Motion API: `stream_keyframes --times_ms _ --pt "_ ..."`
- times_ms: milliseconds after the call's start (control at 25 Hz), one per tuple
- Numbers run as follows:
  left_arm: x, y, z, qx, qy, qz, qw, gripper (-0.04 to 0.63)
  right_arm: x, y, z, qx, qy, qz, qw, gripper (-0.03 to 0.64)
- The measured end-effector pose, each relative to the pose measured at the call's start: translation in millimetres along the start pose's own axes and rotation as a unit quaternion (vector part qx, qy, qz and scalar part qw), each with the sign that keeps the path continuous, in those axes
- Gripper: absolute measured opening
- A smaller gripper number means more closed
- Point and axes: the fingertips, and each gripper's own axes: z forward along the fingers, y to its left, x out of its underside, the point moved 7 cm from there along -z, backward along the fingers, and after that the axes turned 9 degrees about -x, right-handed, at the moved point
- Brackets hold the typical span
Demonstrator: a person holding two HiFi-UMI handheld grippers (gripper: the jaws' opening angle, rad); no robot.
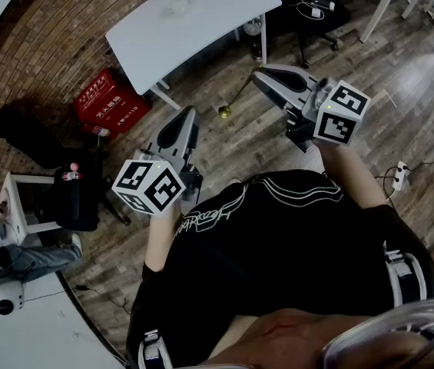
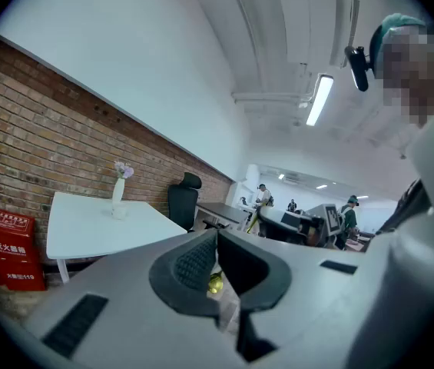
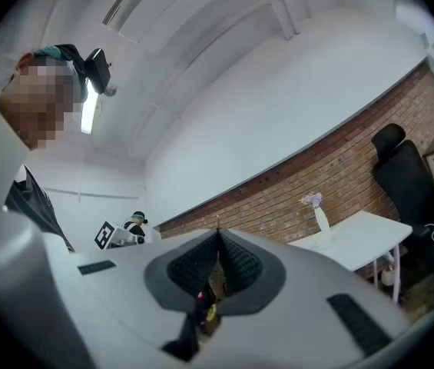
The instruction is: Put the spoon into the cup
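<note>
No spoon and no cup can be made out in any view. My left gripper (image 1: 188, 118) is held at chest height over the wooden floor, its jaws closed together with nothing between them; in the left gripper view the left gripper (image 2: 217, 238) points across the room. My right gripper (image 1: 261, 76) is raised to the right, also shut and empty, and in the right gripper view the right gripper (image 3: 218, 238) aims toward a brick wall. A white table (image 1: 201, 33) stands ahead of both grippers, bearing a white vase (image 1: 174, 4) with a flower (image 2: 123, 171).
A red fire-extinguisher box (image 1: 109, 102) sits on the floor left of the table. A small gold object (image 1: 223, 112) lies on the floor between the grippers. A black office chair (image 3: 405, 175) stands beyond the table. A low white side table (image 1: 18, 210) is at far left. A power strip (image 1: 399, 177) lies at right.
</note>
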Motion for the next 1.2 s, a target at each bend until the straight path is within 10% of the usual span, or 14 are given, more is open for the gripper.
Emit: stream_keyframes --times_ms 1200 --pt "-20 123 63 -0.018 -0.008 -0.028 0.9994 0.009 13 -105 76 0.058 0.004 0.008 0.998 0.000"
